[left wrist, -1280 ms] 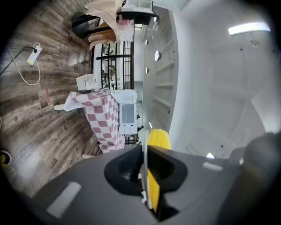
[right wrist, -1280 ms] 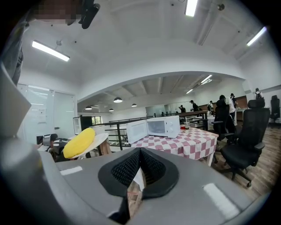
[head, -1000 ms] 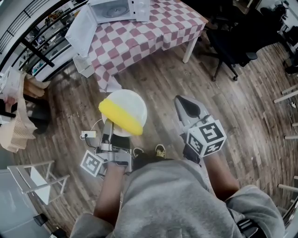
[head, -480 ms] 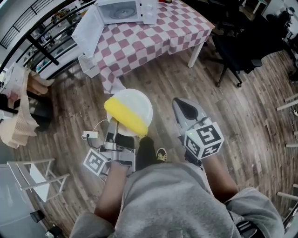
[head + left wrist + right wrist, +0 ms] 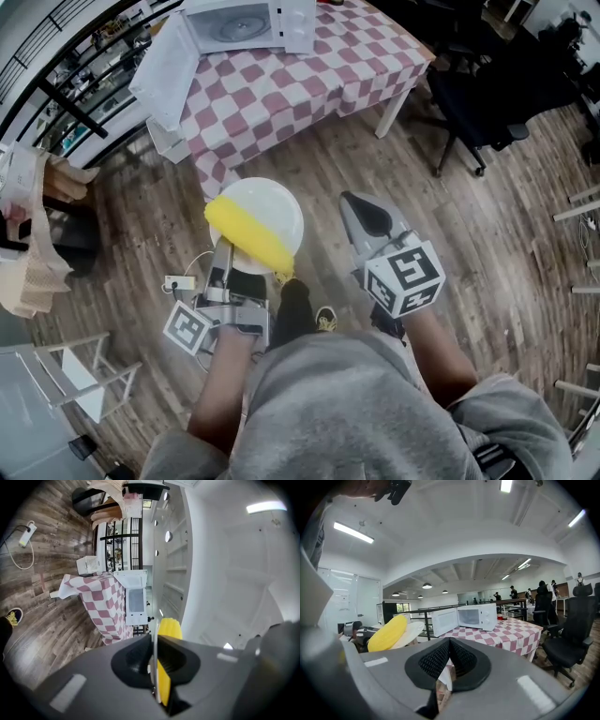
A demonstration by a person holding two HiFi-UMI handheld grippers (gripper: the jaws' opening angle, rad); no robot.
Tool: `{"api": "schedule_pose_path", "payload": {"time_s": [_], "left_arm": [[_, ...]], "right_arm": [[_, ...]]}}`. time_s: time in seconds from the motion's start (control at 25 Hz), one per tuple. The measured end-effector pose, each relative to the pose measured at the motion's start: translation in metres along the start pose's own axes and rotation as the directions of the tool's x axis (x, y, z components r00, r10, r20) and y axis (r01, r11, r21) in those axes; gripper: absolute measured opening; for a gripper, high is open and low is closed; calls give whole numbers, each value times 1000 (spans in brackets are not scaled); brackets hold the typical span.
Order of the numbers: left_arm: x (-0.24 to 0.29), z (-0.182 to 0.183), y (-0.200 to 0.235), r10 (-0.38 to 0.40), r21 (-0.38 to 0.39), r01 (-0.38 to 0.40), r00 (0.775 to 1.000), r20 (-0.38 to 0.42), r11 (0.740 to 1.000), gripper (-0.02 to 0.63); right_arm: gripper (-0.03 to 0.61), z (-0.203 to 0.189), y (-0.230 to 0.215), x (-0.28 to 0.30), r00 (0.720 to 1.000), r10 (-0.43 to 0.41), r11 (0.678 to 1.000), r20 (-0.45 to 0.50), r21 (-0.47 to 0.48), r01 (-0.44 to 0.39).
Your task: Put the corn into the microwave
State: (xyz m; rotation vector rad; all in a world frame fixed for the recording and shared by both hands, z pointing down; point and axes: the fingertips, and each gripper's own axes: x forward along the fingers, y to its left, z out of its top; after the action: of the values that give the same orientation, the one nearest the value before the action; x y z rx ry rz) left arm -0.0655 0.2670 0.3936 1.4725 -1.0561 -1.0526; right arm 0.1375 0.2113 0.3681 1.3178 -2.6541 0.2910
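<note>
Left gripper (image 5: 154, 658): clamped on the rim of the round white plate (image 5: 274, 202), which bears the yellow corn cob (image 5: 246, 234).
Right gripper (image 5: 449, 645): jaws together, nothing held.
White microwave (image 5: 246, 23): door open, at the far edge of the red-checked table (image 5: 281, 94), well apart from the corn.
Progress: corn in carriage; approach and loading judged outstanding.

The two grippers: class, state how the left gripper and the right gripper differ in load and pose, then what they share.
The left gripper is shut on the rim of the white plate bearing the corn; the right gripper is shut on nothing. The left gripper is rolled onto its side, its view showing the room sideways; the right gripper sits upright. Both point toward the open microwave.
</note>
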Motion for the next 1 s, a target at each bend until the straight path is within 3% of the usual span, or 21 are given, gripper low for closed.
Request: {"api": "schedule_pose_path", "payload": {"time_s": [0.44,1.0], "left_arm": [[88,45,14,-7,-8,7,999,-42,1000,29],[142,105,30,16,-38,-19,997,-79,999,29]], "right_arm": [[-3,30,-30,88,1000,-26,1000,-6,-12,25],[-3,53,-22,167,998,-56,998,-21,-15,56]]}}
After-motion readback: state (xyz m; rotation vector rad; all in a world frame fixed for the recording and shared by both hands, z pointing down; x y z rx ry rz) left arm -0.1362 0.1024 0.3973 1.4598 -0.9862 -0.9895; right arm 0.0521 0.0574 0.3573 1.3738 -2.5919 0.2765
